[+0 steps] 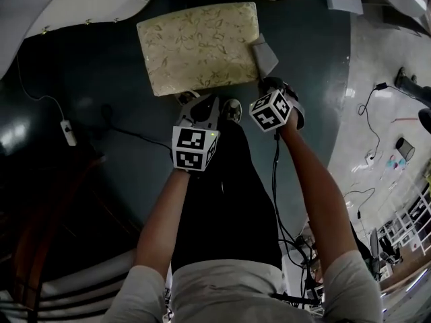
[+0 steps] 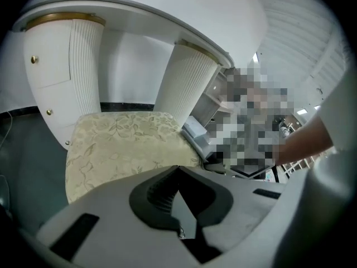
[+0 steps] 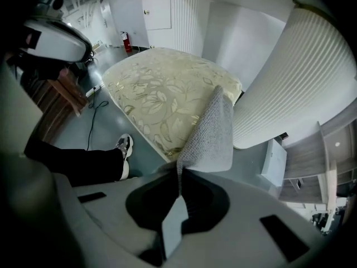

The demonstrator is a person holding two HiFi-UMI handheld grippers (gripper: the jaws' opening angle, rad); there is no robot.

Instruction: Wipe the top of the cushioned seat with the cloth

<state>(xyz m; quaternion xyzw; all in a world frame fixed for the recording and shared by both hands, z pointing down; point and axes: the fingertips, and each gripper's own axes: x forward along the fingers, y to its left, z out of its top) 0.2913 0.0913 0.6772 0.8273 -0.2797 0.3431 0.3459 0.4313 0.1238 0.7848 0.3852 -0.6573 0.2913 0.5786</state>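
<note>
At the right edge of the cushioned seat, near its front corner, the cloth stood pinched by one end in the closed jaws of the right gripper. Its long axis ran straight away from the jaws toward the seat. It was a grey, nubby rectangle, and its far end overlapped the seat's rim in the right gripper view. The seat was a rectangular pad in pale cream fabric with a leaf pattern, its long axis running left to right. The left gripper hung off the seat's near edge with its jaws together and nothing between them. Dark glossy floor lay open on the left. White fluted columns stood close behind and to the right.
</note>
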